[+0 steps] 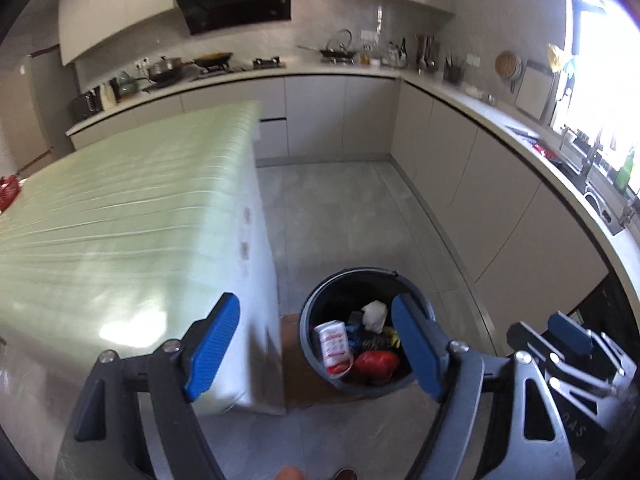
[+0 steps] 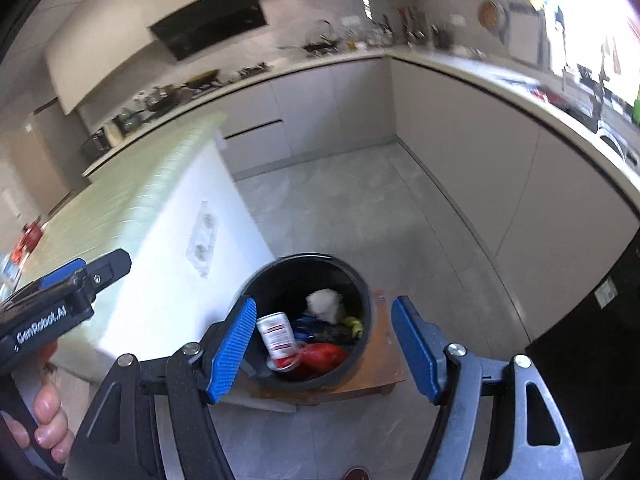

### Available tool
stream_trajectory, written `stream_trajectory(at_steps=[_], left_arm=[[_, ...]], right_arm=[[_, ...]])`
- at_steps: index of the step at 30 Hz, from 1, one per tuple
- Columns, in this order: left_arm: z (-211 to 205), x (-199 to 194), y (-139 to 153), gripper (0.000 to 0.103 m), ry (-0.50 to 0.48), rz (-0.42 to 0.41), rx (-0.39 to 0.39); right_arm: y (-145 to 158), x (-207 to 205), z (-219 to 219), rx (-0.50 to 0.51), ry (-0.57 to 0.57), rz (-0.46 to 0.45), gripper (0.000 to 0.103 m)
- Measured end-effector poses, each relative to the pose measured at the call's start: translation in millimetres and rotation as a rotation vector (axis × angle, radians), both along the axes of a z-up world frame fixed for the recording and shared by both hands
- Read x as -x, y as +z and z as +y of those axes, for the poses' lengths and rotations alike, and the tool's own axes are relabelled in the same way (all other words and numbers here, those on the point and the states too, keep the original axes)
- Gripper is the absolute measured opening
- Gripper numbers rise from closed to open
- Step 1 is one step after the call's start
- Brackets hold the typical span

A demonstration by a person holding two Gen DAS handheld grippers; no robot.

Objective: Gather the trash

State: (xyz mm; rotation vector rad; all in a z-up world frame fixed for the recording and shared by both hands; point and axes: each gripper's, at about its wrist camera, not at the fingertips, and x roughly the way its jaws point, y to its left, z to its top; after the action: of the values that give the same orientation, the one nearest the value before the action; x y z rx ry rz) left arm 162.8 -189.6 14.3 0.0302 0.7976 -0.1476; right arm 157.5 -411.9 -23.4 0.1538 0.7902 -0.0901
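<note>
A dark round trash bin (image 1: 320, 300) (image 2: 362, 292) stands on a low wooden board (image 2: 384, 376) on the floor beside the island. It holds a white and red carton (image 1: 334, 344) (image 2: 276, 332), a crumpled white paper (image 1: 374, 314) (image 2: 324, 302), a red wrapper (image 1: 376, 362) (image 2: 324, 354) and other scraps. My left gripper (image 1: 316, 352) is open and empty, above the bin and the island's edge. My right gripper (image 2: 324, 350) is open and empty above the bin. The right gripper also shows at the lower right of the left wrist view (image 1: 568, 344); the left one shows at the left of the right wrist view (image 2: 80, 276).
An island with a pale green ribbed top (image 1: 132, 208) (image 2: 160, 160) stands left of the bin. Something red (image 1: 8, 196) lies at its far left. Grey cabinets with a cluttered counter (image 1: 320, 68) run along the back and right walls. A sink (image 1: 592, 188) sits under the window.
</note>
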Motion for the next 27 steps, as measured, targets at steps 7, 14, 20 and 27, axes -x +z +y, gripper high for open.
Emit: stream_trajectory(at_steps=[7,14,20,27], left_arm=[[95,114,35,0.097,0.058,-0.092,-0.004],[161,208,58,0.099,0.098,-0.164,-0.042],[183,236,70,0.099,0.129,-0.143,-0.011],[181,254,75,0.099,0.163,-0.178,0.002]], right_arm=[[50,94,106,0.024,0.097,-0.081,0.078],[86,202,199,0.062,0.100,-0.160,0.084],[107,253,238,0.171,0.030,-0.176,0.086],[118,273,238,0.180,0.016,-0.184,0.087]])
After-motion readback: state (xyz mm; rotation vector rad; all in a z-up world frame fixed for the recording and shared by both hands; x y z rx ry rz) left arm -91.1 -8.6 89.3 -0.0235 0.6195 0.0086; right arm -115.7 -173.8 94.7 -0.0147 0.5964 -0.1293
